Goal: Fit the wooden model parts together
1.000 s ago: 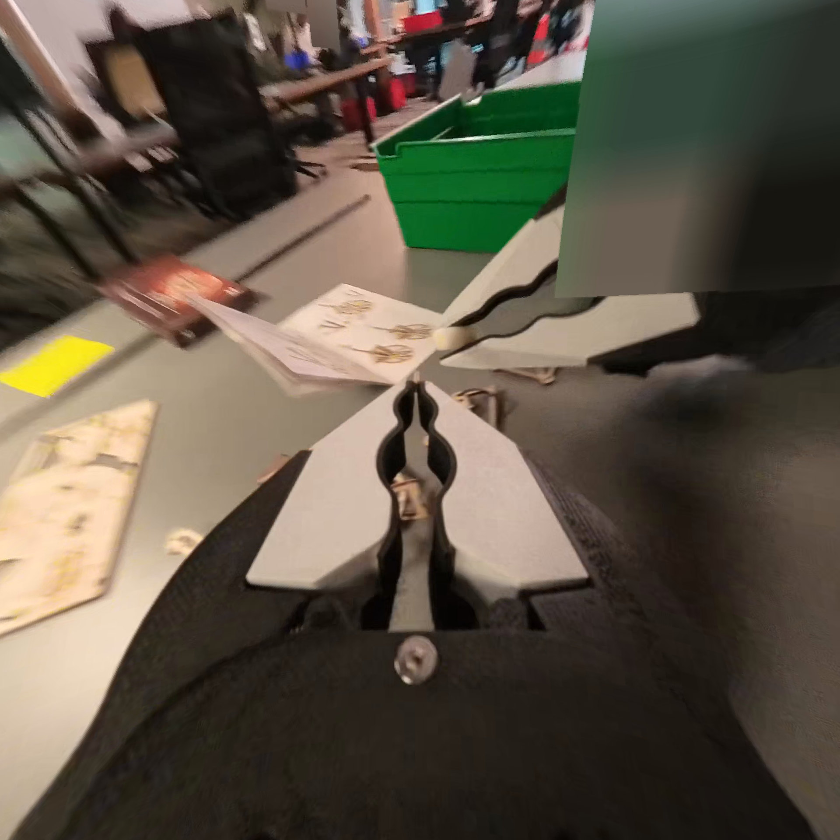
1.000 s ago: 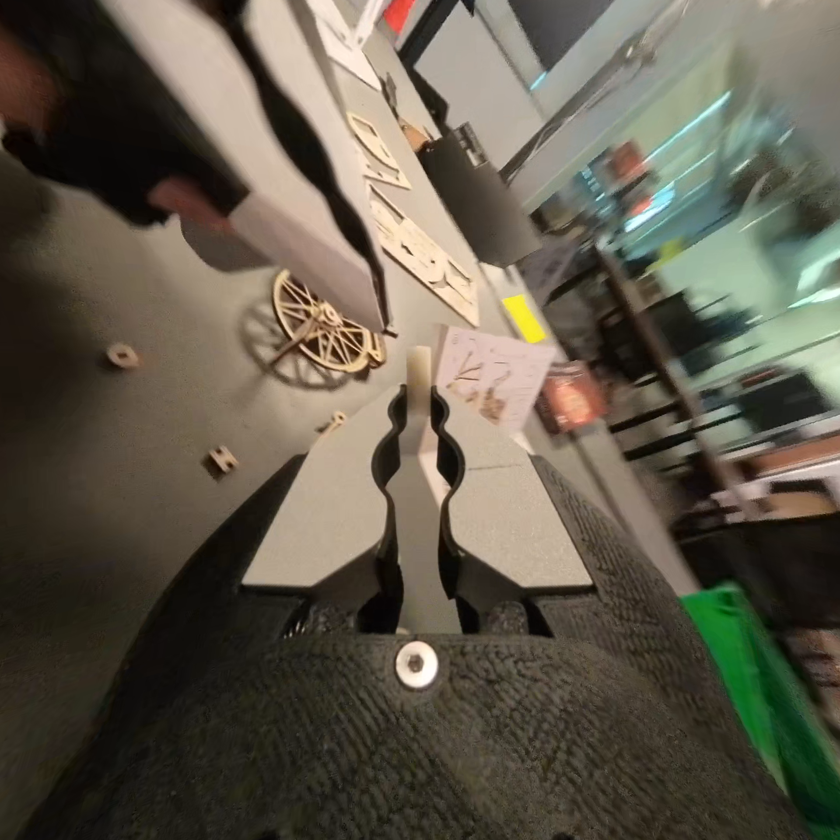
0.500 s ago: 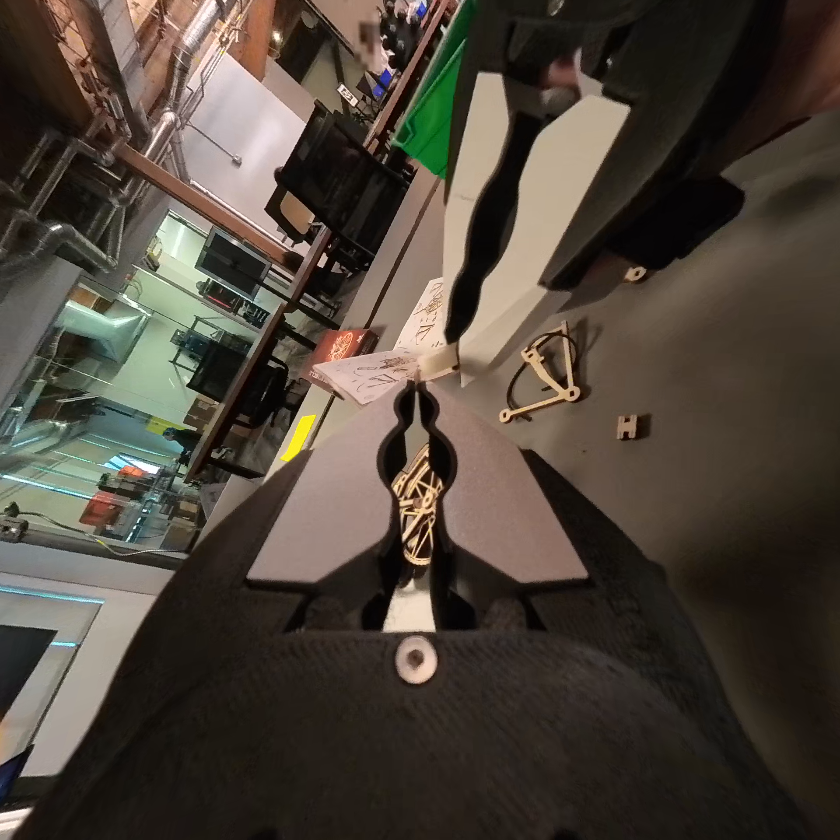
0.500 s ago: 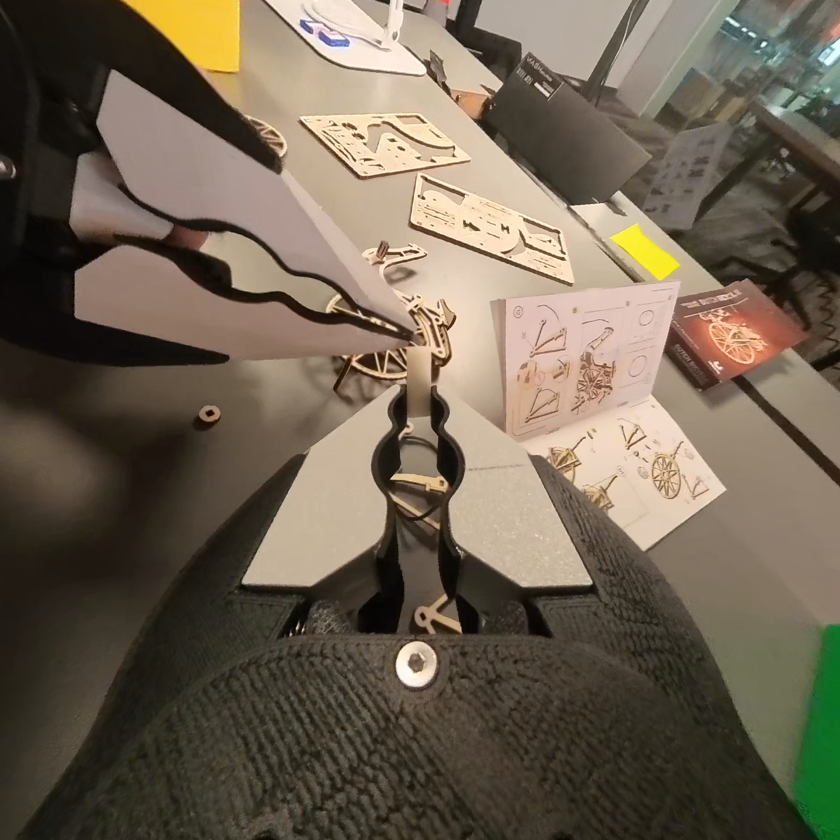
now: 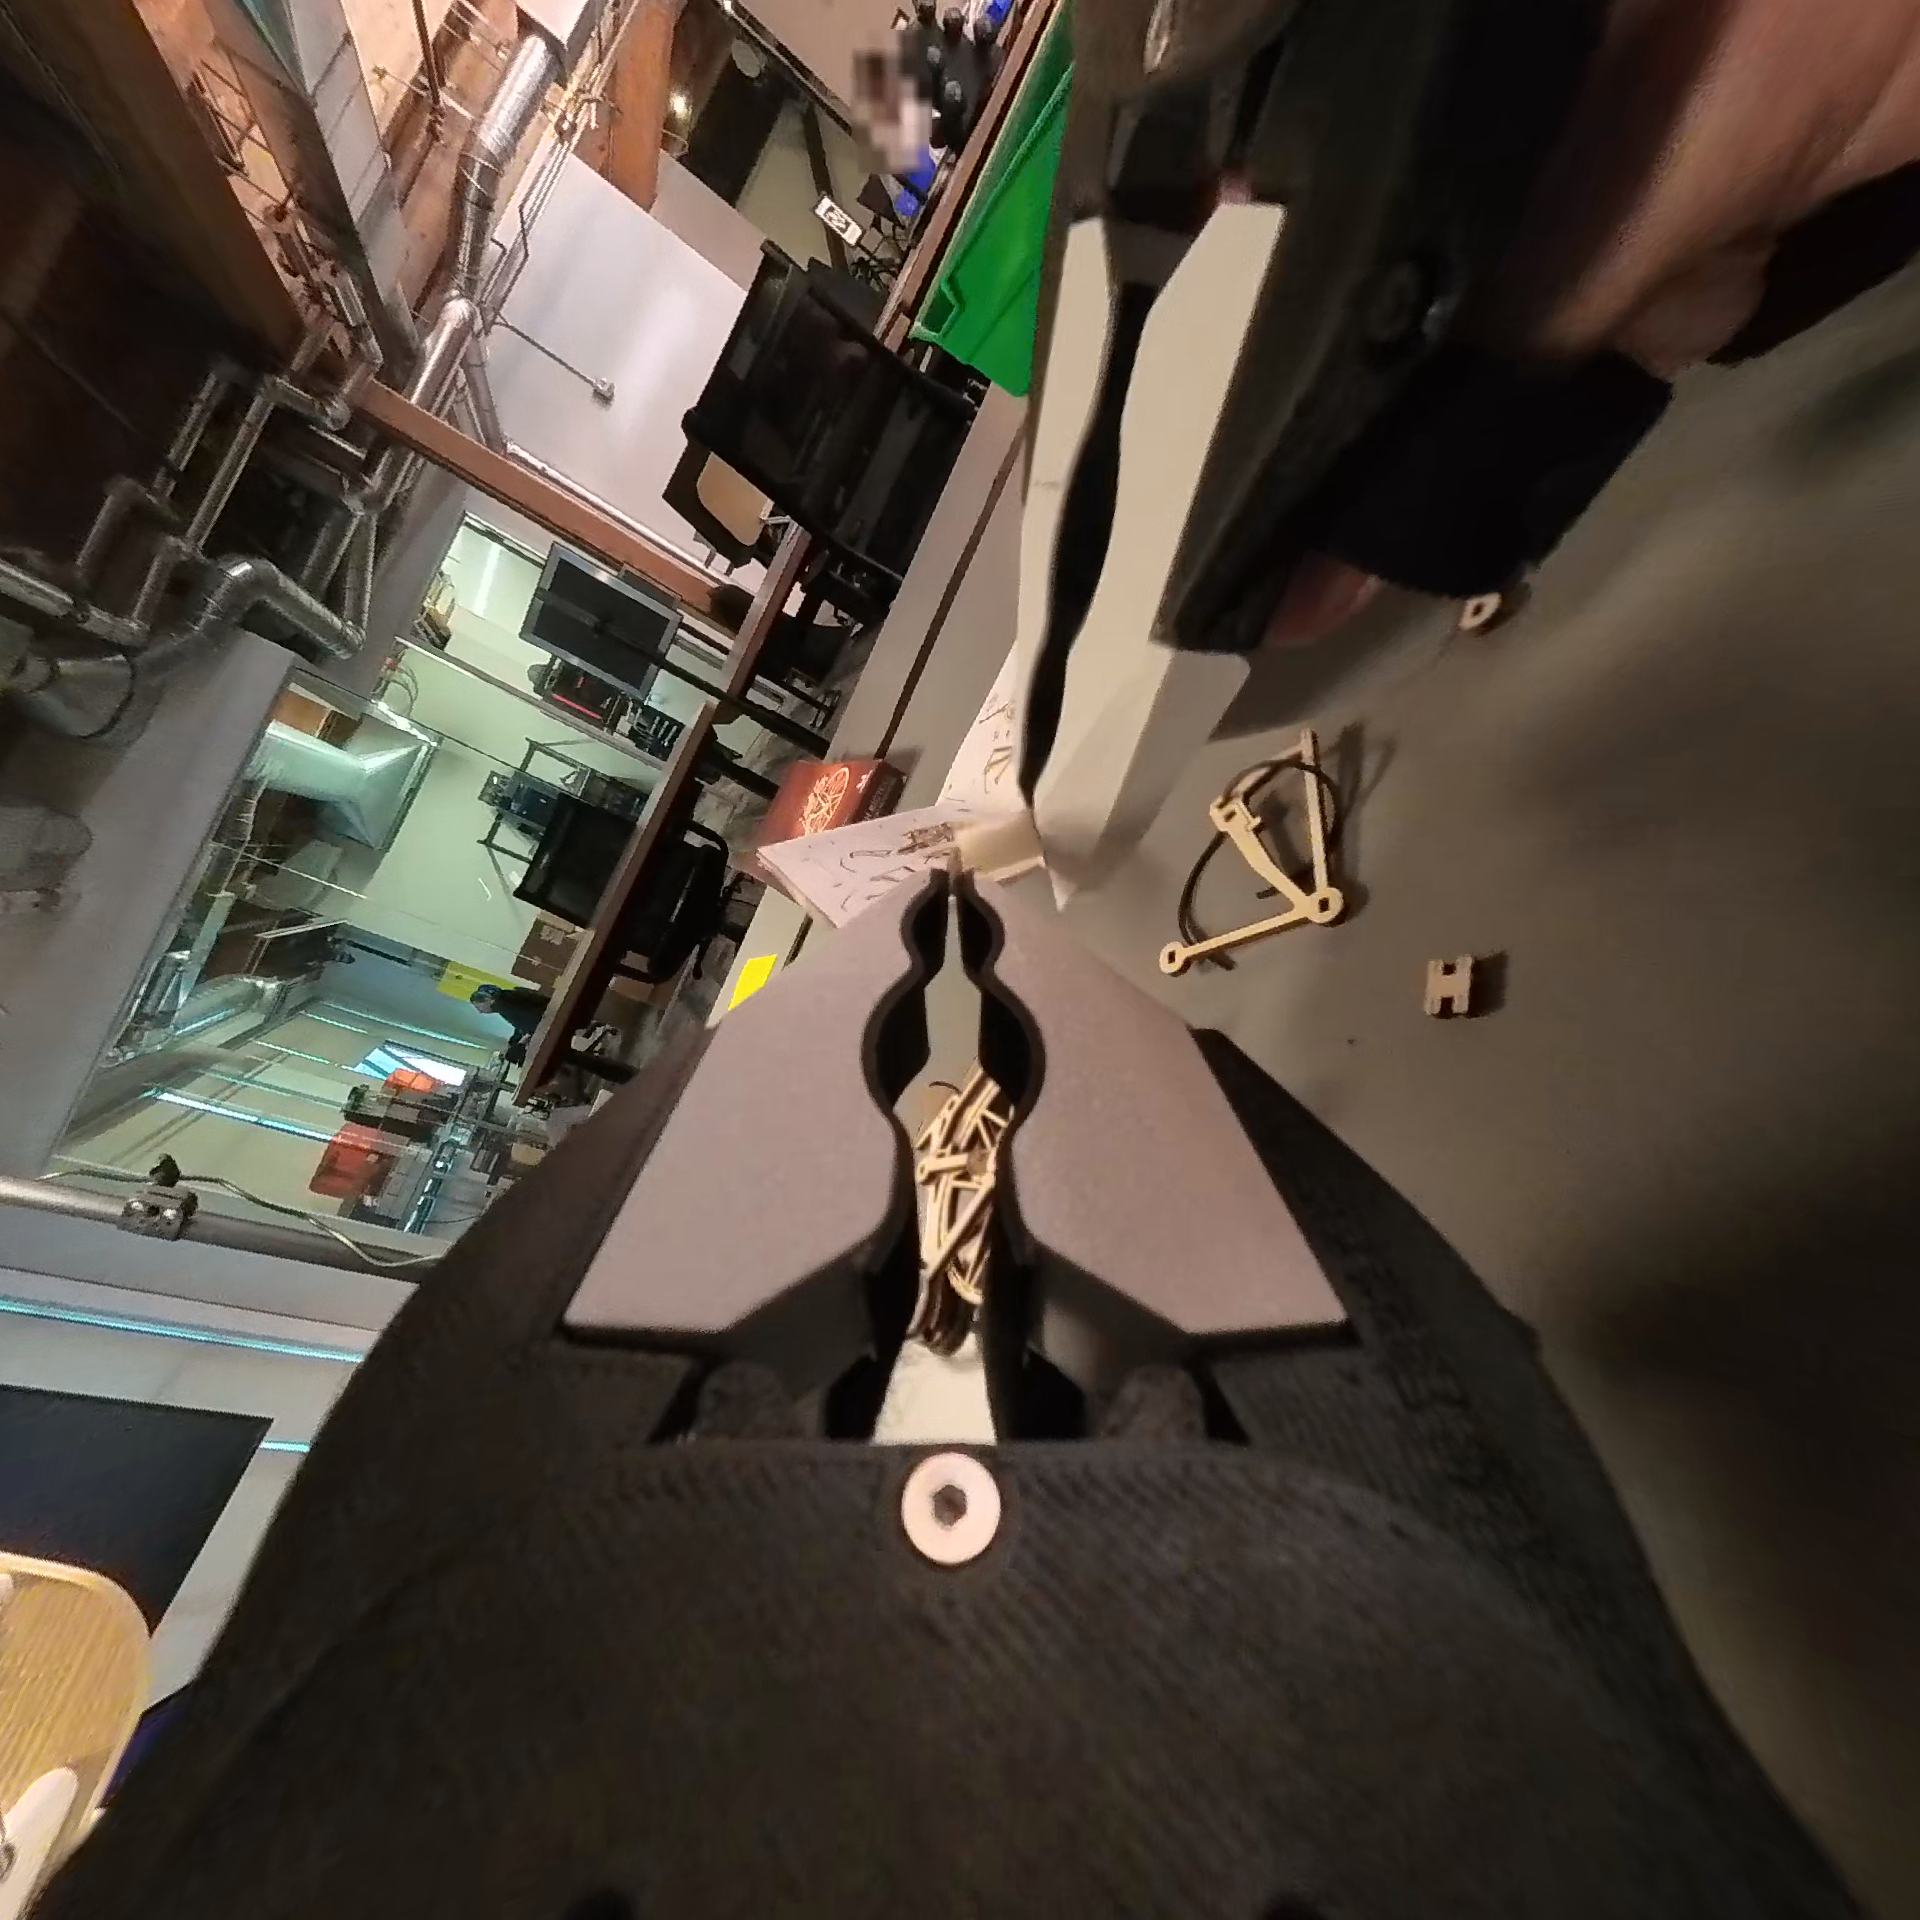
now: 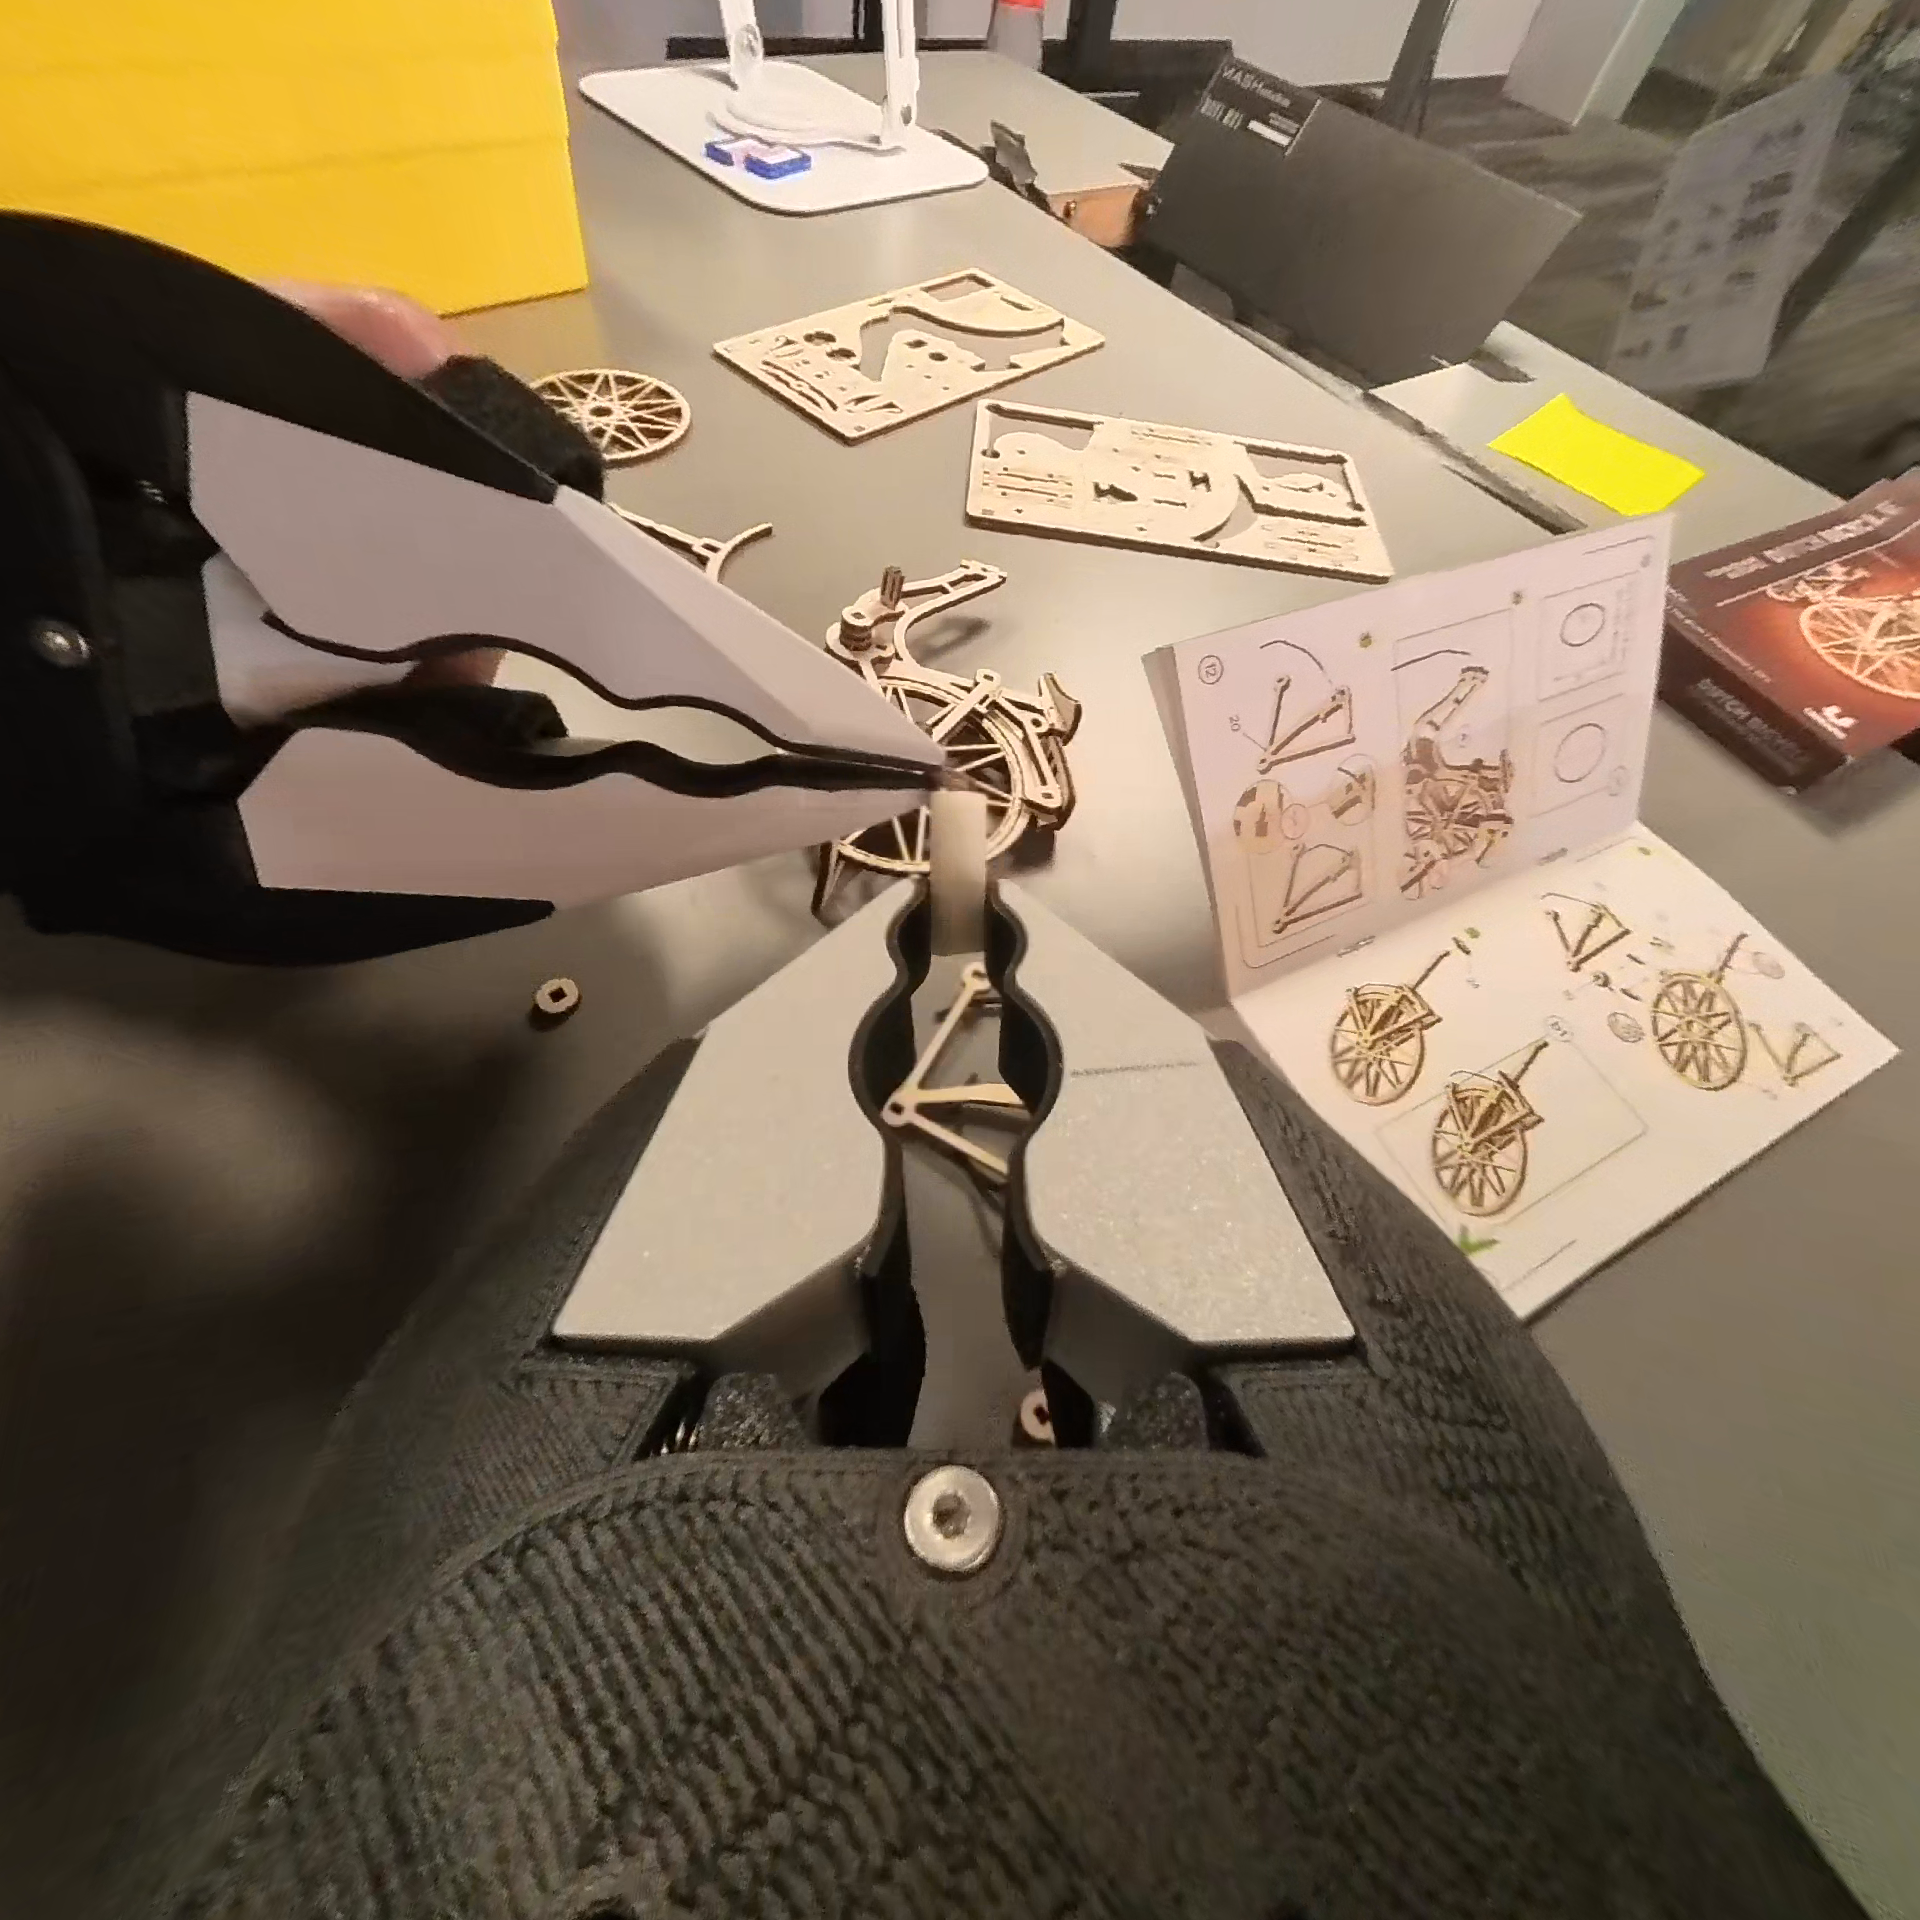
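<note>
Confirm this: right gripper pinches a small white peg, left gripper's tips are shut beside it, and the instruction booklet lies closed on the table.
Not quite: the instruction booklet stands open, one page propped up, as the right wrist view shows. The right gripper does pinch the white peg, and the left gripper is shut beside it.

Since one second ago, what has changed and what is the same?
Both views swung round: the left gripper rolled onto its side, and its tip now sits just above the white peg in the right gripper, over the wheel assembly. Both stay shut; nothing was released.
</note>
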Tool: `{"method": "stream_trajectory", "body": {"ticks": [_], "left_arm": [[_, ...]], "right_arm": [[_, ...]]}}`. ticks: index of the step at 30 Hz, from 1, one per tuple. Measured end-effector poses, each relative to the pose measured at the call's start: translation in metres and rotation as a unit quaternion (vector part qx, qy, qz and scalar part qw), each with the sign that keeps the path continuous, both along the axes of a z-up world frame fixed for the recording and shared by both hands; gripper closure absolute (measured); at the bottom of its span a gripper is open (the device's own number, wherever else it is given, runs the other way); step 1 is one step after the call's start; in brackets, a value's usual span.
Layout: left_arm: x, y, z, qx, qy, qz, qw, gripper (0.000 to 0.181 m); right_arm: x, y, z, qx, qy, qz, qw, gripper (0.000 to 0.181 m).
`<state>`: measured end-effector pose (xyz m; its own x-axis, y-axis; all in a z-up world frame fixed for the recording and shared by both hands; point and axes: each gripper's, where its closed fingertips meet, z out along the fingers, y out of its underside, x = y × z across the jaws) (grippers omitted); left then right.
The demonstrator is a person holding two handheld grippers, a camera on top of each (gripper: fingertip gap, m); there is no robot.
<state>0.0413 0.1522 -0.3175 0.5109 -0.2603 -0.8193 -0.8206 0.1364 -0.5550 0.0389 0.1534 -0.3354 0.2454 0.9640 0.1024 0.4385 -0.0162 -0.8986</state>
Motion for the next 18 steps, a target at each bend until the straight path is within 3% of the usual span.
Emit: {"method": "stream_trajectory", "body": {"ticks": [18], "left_arm": [[0.0027, -0.0004, -0.0002, 0.009, 0.016, -0.002, 1.000, 0.181]], "right_arm": [[0.0025, 0.0047, -0.0011, -0.017, 0.006, -0.011, 1.000, 0.174]]}}
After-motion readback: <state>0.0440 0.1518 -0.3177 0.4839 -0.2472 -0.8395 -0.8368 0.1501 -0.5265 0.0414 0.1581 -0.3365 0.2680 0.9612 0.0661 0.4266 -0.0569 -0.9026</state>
